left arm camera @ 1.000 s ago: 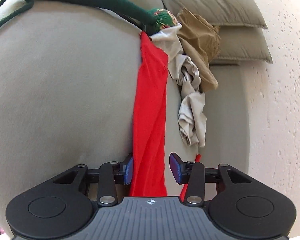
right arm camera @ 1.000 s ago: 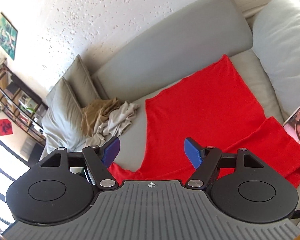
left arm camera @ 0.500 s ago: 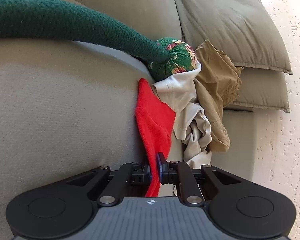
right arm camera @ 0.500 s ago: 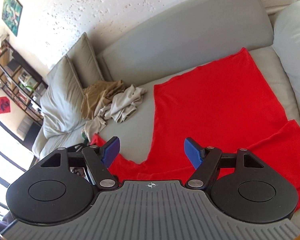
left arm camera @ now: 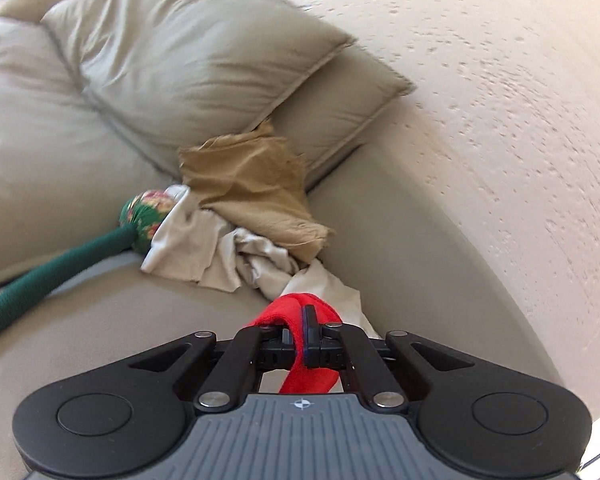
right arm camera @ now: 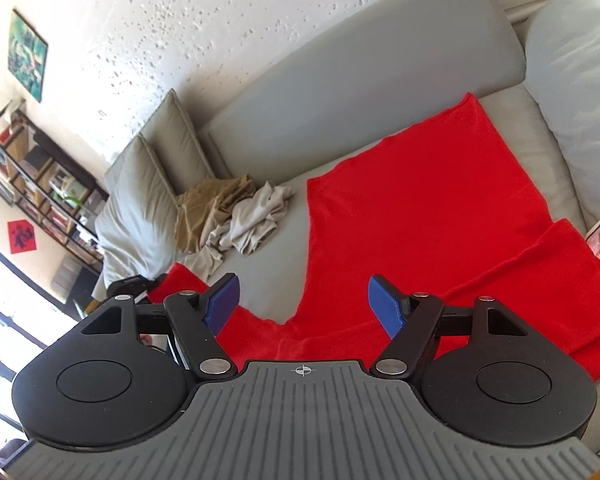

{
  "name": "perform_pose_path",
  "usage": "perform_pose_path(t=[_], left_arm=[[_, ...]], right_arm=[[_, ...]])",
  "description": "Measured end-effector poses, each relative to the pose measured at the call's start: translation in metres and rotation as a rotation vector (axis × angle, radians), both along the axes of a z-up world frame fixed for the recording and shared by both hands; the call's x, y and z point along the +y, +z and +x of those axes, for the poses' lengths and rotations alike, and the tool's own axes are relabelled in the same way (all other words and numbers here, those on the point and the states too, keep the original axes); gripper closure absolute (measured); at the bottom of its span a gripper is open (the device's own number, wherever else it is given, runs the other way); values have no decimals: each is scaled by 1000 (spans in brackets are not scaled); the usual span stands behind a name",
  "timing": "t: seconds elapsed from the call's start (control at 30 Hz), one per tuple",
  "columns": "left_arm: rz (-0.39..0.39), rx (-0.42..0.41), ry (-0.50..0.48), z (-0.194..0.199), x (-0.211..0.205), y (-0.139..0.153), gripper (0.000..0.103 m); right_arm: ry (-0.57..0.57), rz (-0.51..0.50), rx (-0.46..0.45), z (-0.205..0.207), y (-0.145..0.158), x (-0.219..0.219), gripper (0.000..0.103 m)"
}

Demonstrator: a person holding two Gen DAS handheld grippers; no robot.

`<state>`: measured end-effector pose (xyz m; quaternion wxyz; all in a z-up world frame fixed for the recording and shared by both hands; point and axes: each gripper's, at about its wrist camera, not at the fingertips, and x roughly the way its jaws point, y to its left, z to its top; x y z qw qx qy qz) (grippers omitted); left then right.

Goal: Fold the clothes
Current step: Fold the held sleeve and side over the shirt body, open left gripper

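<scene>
Left tool (left arm camera: 305,334) pinches red garment (right arm camera: 420,216) sleeve; right tool (right arm camera: 303,304) gapes empty. Risk: one-sided lift drags cloth into pile (left arm camera: 256,216).

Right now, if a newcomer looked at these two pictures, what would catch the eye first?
First, the large bright red garment spread flat across the grey sofa seat, filling the middle of the right wrist view. Next, the left gripper, shut on a bunched corner of that red cloth, its jaws having just closed. Beyond it, a crumpled pile of tan and pale beige clothes lies against the two beige cushions.
</scene>
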<state>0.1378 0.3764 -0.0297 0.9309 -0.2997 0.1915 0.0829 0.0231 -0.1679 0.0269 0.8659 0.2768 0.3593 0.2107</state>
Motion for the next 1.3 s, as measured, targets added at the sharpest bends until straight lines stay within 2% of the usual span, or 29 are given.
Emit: perform_pose_path(t=[0.13,0.27,0.4,0.5,0.57,0.6,0.67,0.77,0.83,0.93,1.0,1.07,1.13,1.23,1.3], left_arm=[[239,-80,-70,-31,-83,38,103],[444,-99,-107,-55,-182,47,103],[648,-77,-212,-72,-288,30,102],[855,-74,-299,-84,-365,2,102],[960,-33,-390,-88,-413,-26,99],[989,16,-460,-90,-432,-41,87],[1031,118,-617,-97,-463,-69,75],[1073,189,-818,-122,-490,-99,54],[1094,185,-876,-136,-492,-103,45],[1112,137,-918,-151,-484,-97,38],[1153,83,-949,-160,-477,-91,35],[1281,44,-986,-167,-481,-98,31],[1375,63,-1025,-170,-485,-113,31],[1327,65,-1010,-168,-479,-119,32],[1242,97,-1006,-164,-472,-112,32]], right_arm=[[-54,12,-9,-19,-3,-32,29],[-121,51,33,-33,-18,-69,29],[-177,108,81,-45,-35,-103,29],[-216,114,107,-53,-45,-121,29],[-239,122,110,-58,-49,-131,29],[-250,130,112,-61,-51,-136,29],[-267,153,119,-64,-56,-146,29],[-273,164,130,-67,-61,-154,29],[-273,158,137,-67,-65,-156,29],[-272,145,151,-64,-70,-156,29],[-258,136,160,-60,-73,-151,29],[-230,114,164,-52,-75,-142,29],[-187,87,170,-42,-78,-131,29],[-47,55,182,-14,-85,-110,33],[11,38,215,4,-89,-95,36]])
